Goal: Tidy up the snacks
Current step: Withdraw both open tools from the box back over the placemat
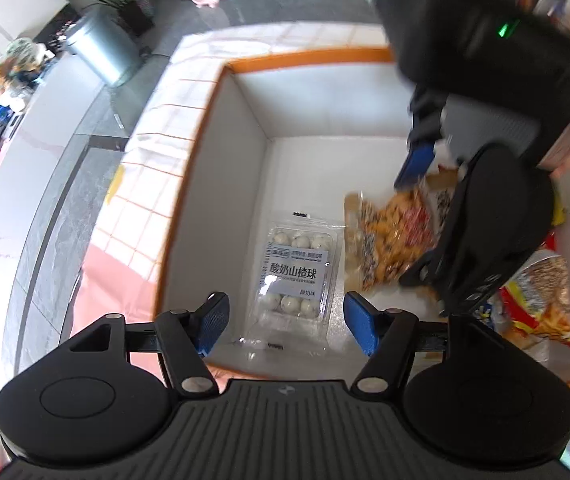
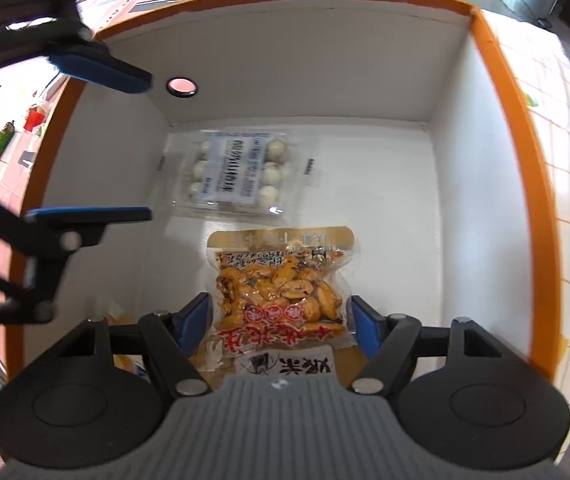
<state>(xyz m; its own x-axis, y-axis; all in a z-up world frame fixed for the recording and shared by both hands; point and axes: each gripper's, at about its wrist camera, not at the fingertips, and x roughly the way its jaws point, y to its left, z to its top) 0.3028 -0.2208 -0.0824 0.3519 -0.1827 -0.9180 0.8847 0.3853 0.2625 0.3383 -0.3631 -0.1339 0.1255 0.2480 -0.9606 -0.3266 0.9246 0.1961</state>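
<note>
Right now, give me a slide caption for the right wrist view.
Right gripper straddles a peanut packet inside the orange-rimmed box, beside a clear tray of white balls.

Hawthorn-ball tray [image 2: 233,176] beside peanut bag [image 2: 281,292], flat in box [image 2: 497,128]

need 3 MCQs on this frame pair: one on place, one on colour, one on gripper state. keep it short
1. Where does the clear tray of white balls lie?
A on the box floor
B on the tablecloth
C in the left gripper

2. What colour is the box rim?
A green
B orange
C black

3. How do the right gripper fingers stand around the peanut bag?
A shut flat, no bag
B spread either side
C out of view

Key: A, it rests on the white floor by the wall; B, the orange edge runs all round; B, blue pads flank the bag.
</note>
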